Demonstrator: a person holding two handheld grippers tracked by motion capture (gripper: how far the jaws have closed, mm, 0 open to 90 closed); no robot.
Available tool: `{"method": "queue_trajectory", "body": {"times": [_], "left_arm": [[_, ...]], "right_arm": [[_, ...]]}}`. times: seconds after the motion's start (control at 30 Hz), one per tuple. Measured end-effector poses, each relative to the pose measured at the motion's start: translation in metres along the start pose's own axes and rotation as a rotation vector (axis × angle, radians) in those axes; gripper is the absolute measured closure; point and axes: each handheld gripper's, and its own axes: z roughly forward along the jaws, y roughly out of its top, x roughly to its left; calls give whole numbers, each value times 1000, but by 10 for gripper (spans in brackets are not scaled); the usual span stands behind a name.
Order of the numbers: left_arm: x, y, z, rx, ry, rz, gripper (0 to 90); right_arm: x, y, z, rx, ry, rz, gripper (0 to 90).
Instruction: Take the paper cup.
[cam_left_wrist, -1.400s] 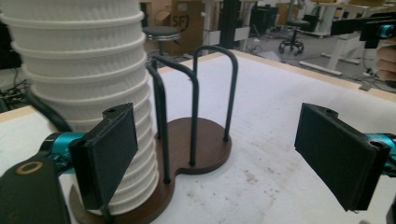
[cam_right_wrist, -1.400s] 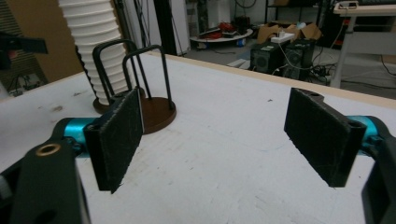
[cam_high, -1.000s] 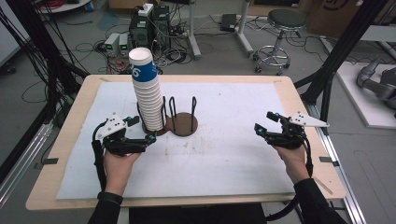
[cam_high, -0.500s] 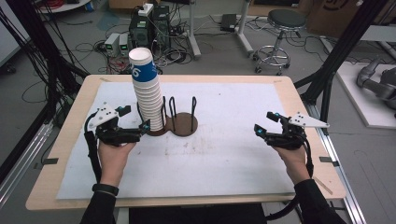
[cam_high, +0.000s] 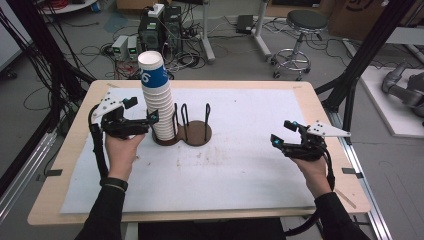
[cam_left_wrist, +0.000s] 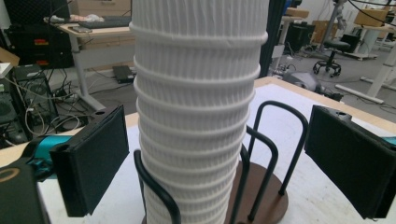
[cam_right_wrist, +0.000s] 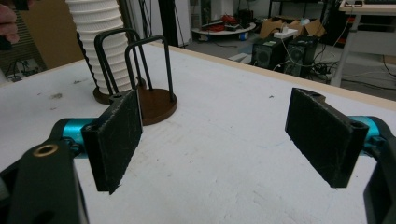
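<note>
1. Looking down from the high view, I hold my left gripper (cam_high: 142, 111) against the left side of the stack of paper cups (cam_high: 156, 100), which stands upright in the left ring of the dark wire holder (cam_high: 192, 131) on the white sheet covering the table (cam_high: 310, 100). My jaws sit apart on either side of the stack's lower half. My right gripper (cam_high: 282, 134) rests well apart from the holder, near the table's right edge — its jaws spread too.
2. Seen in the left gripper view, the ribbed white cups (cam_left_wrist: 198, 116) rise between my two black pads (cam_left_wrist: 95, 158), neither pad touching them. The holder's black wire loops (cam_left_wrist: 275, 140) stand just beside the stack, on a round brown base.
3. Seen in the right gripper view, my jaws stand wide open over bare white sheet — the holder (cam_right_wrist: 149, 88) and the stack's bottom cups (cam_right_wrist: 100, 46) lie beyond the left pad (cam_right_wrist: 116, 135).
</note>
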Motion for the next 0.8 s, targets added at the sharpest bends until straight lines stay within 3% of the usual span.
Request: {"method": "queue_trajectory", "body": {"times": [0.3, 0.6, 0.8], "left_arm": [[8, 12, 19, -4, -8, 8, 48], [14, 12, 37, -7, -54, -31, 49], [15, 13, 42, 2, -52, -21, 49]], "right_arm": [[1, 0, 1, 1, 8, -4, 193], [2, 0, 2, -4, 17, -5, 193], [4, 2, 3, -3, 27, -8, 193]]}}
